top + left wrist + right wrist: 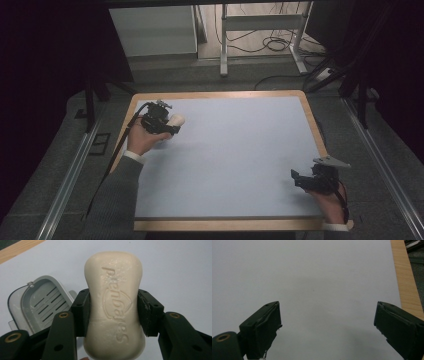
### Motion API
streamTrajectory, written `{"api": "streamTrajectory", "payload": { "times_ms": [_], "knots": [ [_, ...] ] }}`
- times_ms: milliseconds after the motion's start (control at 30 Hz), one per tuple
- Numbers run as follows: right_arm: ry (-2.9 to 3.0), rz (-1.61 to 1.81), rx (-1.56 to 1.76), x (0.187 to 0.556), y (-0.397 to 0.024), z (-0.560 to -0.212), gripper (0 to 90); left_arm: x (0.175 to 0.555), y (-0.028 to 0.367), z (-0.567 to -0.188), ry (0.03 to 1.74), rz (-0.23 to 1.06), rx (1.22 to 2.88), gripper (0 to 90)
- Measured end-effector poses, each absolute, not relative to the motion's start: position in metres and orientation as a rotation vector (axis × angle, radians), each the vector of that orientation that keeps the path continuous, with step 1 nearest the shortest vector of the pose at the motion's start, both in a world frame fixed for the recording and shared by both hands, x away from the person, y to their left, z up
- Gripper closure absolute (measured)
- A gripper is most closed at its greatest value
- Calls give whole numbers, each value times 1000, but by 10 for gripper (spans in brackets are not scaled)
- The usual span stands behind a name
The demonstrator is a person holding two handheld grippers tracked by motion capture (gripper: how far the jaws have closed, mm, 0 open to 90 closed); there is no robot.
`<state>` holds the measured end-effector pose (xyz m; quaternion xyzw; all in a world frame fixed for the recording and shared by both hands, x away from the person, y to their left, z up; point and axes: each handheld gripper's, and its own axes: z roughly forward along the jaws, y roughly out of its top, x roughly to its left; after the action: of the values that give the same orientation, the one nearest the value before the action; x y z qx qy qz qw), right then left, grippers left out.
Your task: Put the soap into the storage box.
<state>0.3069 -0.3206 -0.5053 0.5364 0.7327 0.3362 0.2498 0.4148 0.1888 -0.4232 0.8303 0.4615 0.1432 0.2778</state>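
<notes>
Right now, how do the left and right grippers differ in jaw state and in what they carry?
The left gripper has its jaws clamped on the sides of a cream soap bar; the right gripper has its jaws spread wide with nothing between them. The left gripper is above a grey slotted soap dish; the right gripper faces bare table mat near the wooden edge. Both have black padded jaws and are hand-held.

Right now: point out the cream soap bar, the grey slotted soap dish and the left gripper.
cream soap bar (114, 305), left gripper view, embossed top face.
grey slotted soap dish (46, 301), left gripper view, slotted floor.
left gripper (113, 312), left gripper view, midway between jaws clamping the bar.
</notes>
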Motion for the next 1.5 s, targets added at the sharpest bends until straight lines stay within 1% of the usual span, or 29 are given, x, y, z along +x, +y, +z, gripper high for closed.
{"api": "streamTrajectory", "payload": {
  "times_ms": [833,1200,1500],
  "knots": [
    [1995,915,1463,307,-321,-505,71,437,209,-437,1360,381,2200,496],
    [1993,914,1462,307,-322,-505,71,450,220,-444,1447,386,2169,495],
    [1995,912,1461,307,-321,-505,71,464,229,-453,1527,363,2148,495]
  ]
}}
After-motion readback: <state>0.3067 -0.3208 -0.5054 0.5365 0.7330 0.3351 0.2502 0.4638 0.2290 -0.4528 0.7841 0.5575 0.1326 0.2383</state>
